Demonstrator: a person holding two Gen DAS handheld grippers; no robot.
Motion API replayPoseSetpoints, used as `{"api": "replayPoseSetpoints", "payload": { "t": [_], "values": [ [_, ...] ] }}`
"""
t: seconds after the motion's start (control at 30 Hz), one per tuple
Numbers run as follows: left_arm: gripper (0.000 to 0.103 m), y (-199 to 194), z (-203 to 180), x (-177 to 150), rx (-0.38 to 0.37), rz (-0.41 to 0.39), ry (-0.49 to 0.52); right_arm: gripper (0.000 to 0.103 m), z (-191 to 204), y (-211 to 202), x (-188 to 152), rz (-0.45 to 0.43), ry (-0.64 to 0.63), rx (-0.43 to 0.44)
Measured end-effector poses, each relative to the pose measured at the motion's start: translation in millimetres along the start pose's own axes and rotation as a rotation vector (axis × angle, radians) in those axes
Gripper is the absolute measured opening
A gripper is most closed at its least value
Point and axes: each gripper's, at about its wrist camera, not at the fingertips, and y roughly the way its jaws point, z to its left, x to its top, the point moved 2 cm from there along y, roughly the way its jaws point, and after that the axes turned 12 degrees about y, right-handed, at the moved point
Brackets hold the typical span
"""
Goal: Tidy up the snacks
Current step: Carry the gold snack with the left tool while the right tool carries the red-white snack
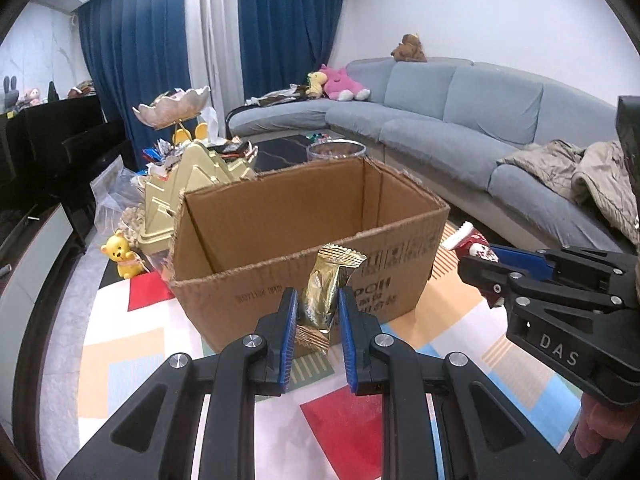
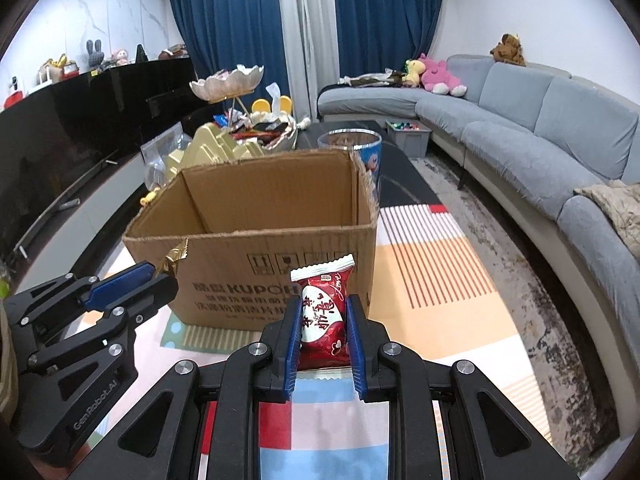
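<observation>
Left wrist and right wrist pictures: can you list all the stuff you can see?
cardboard box: one, brown, open, on the colourful mat
gold snack packet: one, between the left fingers
red snack packet: one, red and white, between the right fingers
sofa: one, grey-blue, right side
curtains: blue, back wall
yellow bear: one, left of the box
pink plush: one, on the sofa
left gripper: black, blue fingers
right gripper: black, blue fingers
</observation>
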Motion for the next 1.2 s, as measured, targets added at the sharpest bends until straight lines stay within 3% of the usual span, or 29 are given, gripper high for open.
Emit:
{"api": "replayPoseSetpoints", "payload": {
  "t": [1.2],
  "values": [
    [0.022,-20.0,62.1,44.1,0.138,-0.120,-0.140,0.023,48.7,-19.6,50.8,-0.144,-0.066,0.001]
  ]
}}
